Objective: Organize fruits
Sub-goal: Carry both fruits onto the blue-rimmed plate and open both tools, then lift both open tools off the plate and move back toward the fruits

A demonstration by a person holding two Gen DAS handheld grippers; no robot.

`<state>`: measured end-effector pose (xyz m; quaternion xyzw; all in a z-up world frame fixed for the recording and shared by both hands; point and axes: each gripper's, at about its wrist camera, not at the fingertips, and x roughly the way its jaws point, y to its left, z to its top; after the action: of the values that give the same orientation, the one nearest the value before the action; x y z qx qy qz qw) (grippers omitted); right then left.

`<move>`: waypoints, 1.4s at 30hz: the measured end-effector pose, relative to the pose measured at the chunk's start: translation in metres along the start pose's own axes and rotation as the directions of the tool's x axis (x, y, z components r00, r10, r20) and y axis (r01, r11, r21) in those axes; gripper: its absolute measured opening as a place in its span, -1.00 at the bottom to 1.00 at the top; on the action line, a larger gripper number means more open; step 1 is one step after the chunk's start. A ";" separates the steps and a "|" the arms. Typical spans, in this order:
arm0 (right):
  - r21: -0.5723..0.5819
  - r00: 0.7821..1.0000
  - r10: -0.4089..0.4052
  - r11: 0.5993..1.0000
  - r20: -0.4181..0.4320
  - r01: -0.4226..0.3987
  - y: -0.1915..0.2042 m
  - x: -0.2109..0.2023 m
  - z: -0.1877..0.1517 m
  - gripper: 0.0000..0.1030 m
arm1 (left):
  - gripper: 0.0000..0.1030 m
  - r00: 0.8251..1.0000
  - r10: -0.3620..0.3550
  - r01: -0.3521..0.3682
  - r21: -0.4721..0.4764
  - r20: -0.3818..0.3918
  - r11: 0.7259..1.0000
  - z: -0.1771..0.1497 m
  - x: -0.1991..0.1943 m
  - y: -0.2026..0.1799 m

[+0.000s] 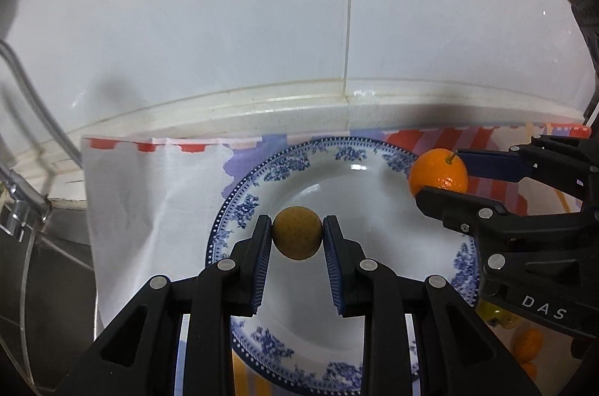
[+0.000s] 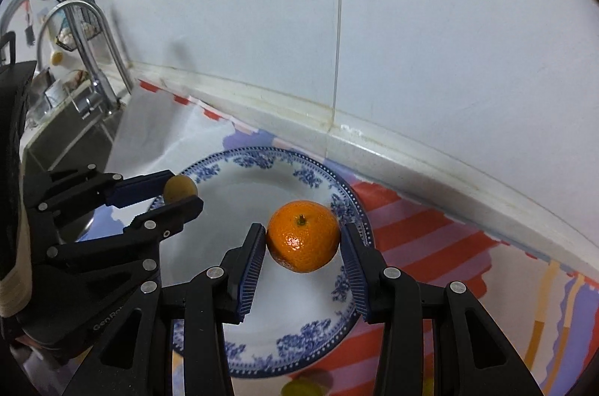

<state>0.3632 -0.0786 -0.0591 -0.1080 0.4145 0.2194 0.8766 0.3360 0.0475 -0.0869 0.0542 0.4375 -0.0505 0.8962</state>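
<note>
My left gripper [image 1: 297, 235] is shut on a small brownish-yellow round fruit [image 1: 297, 238] and holds it over the left part of a white plate with a blue flower rim [image 1: 239, 209]. My right gripper [image 2: 304, 240] is shut on an orange mandarin [image 2: 303, 236] with its stem up, over the plate's right side [image 2: 348, 205]. In the left wrist view the right gripper [image 1: 440, 173] and mandarin [image 1: 437, 171] show at the plate's right rim. In the right wrist view the left gripper [image 2: 179, 188] and small fruit [image 2: 180, 188] show at the plate's left rim.
The plate lies on a white, red and purple patterned cloth [image 1: 142, 194] against a white tiled wall [image 1: 262, 21]. A steel sink with a curved tap [image 2: 93, 59] is to the left. More fruits lie on the cloth at the near side [image 1: 526, 345], [image 2: 301, 388].
</note>
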 end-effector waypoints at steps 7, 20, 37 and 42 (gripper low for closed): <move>0.019 0.998 0.011 1.000 -0.063 -0.010 -0.002 0.024 0.002 -0.17 | -0.45 0.998 -0.012 0.012 0.007 -0.067 1.000 0.000 0.026 0.003; 0.033 0.997 0.016 0.999 -0.078 -0.014 -0.007 0.029 0.006 -0.16 | -0.25 0.999 0.023 -0.022 0.023 -0.035 0.999 0.003 0.018 0.000; 0.022 0.979 -0.043 0.999 0.199 0.040 0.009 -0.107 -0.022 0.03 | 0.24 0.984 0.040 -0.036 -0.028 0.175 0.999 -0.024 -0.121 -0.011; 0.019 0.968 -0.063 0.998 0.242 0.060 0.023 -0.141 -0.043 0.20 | 0.31 0.975 0.060 -0.047 -0.066 0.216 0.997 -0.046 -0.157 -0.009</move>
<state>0.2442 -0.1156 0.0225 -0.0880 0.3018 0.2012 0.9277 0.2031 0.0517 0.0087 0.0328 0.3364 -0.0187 0.9410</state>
